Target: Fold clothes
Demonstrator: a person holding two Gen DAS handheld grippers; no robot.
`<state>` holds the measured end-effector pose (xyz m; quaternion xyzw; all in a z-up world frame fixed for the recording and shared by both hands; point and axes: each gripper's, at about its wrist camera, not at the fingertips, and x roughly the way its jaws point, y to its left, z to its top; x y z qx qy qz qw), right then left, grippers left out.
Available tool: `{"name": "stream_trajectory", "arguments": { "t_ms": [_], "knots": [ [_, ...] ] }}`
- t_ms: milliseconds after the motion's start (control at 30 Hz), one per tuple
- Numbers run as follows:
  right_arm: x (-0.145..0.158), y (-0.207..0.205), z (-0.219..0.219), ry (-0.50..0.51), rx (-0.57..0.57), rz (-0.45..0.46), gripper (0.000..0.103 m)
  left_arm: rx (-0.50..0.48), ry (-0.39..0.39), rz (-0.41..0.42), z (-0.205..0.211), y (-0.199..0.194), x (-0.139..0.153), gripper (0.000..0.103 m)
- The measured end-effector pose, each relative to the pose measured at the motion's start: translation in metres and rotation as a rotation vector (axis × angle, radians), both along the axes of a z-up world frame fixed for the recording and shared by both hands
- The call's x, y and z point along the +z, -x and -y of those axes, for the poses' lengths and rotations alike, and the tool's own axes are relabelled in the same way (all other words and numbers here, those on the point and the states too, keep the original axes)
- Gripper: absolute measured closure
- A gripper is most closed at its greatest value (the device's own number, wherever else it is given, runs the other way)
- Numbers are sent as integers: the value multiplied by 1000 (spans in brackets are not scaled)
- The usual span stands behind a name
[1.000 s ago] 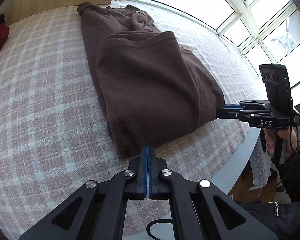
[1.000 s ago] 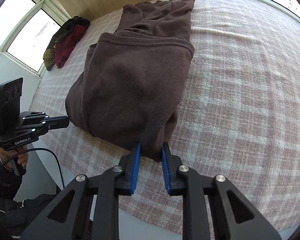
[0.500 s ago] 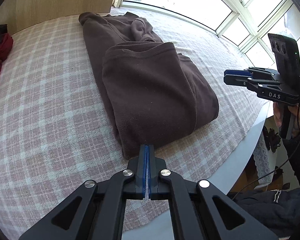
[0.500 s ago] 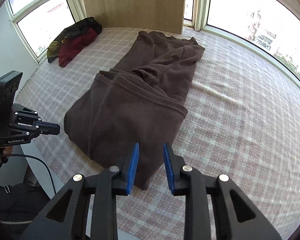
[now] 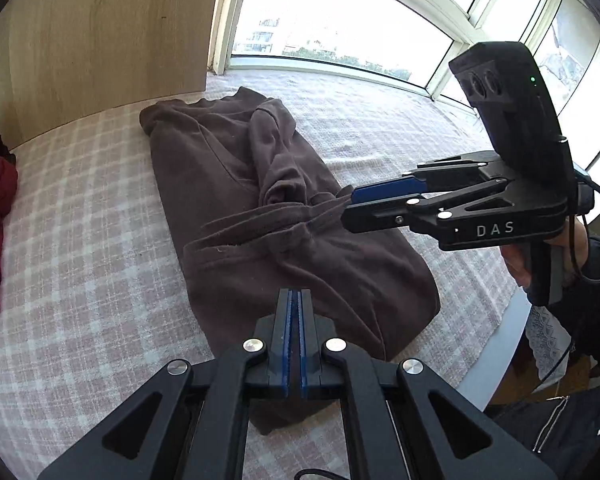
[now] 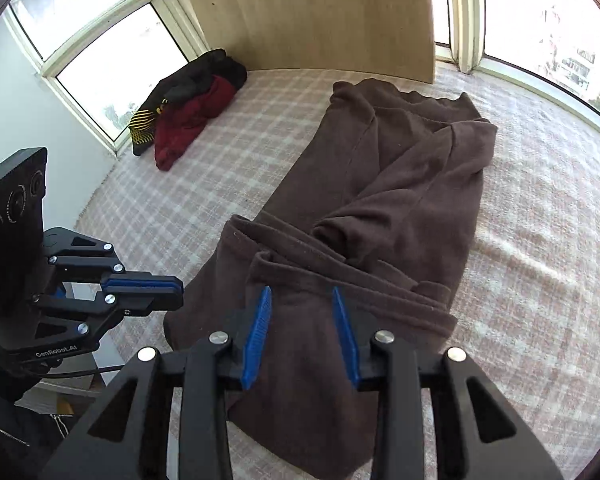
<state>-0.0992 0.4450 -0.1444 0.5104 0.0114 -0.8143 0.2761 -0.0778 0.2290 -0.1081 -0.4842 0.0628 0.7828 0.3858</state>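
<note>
Item one, far left: a heap of red and black clothes [image 6: 192,104] at the far-left edge of the checked cover [image 6: 540,280], well apart from your work and untouched. Item two, left: your left gripper [image 5: 294,300], fingers pressed together with nothing between them, hanging above the near end of the garment. Item three, centre: the brown garment [image 6: 380,208], lying lengthwise from the near edge toward the wooden panel [image 6: 308,12], its near part doubled over the far part, the doubled hem bunched into ridges. Item four, right: your right gripper [image 6: 300,320], whose jaws have just been opening — they stand spread over the fold with no cloth between the pads. Risks, as a judgement: the ridged hem and the twisted sleeve could set a crooked crease if you fold again without smoothing; the near end lies close to the cover's edge and could slide off if dragged toward you; the closed left fingers would push the cloth rather than take it. Not readable: the near corner behind the gripper bodies, the layers beneath the fold — also which way the garment faces.
</note>
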Motion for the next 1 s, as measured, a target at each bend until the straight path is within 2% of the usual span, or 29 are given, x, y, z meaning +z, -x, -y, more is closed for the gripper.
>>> {"name": "stream_trajectory", "arguments": {
  "t_ms": [67,100,167,200,233,300,333,400,500,567,600,633,700,800,933,1000],
  "knots": [
    [-4,-1,-7,-31,0,4,70,-37,14,-3,-17,14,-8,101],
    [-9,0,-9,-30,6,22,71,-36,37,10,-21,22,-17,95],
    [-29,5,-2,-69,37,53,71,-24,146,18,-25,35,-40,94],
    [-43,6,1,-141,58,62,73,-23,184,15,-22,40,-49,94],
    [-62,8,3,-224,74,64,74,-13,191,13,-15,42,-56,94],
    [-65,10,-7,-184,76,61,76,22,177,43,-2,48,-61,99],
    [-63,13,-12,-189,50,68,84,44,163,66,5,51,-60,101],
    [-57,12,-17,-243,25,50,92,64,172,37,11,51,-51,101],
    [-33,-4,-32,-148,-10,40,85,70,123,18,23,39,-29,101],
    [-20,-21,-42,-105,-13,26,69,33,117,7,27,22,-22,97],
    [-18,-33,-47,-120,-15,19,56,14,116,13,30,11,-21,95],
    [-20,-46,-50,-135,-12,15,51,10,114,31,35,1,-23,94],
    [-30,-69,-57,-145,-17,52,51,2,108,69,43,-19,-26,88],
    [-48,-97,-61,-138,-48,120,51,3,106,140,48,-45,-38,85],
    [-64,-110,-46,-172,-47,102,51,29,120,164,49,-62,-53,81],
    [-70,-110,-36,-207,-34,83,51,43,135,140,47,-62,-56,73]
  ]
}}
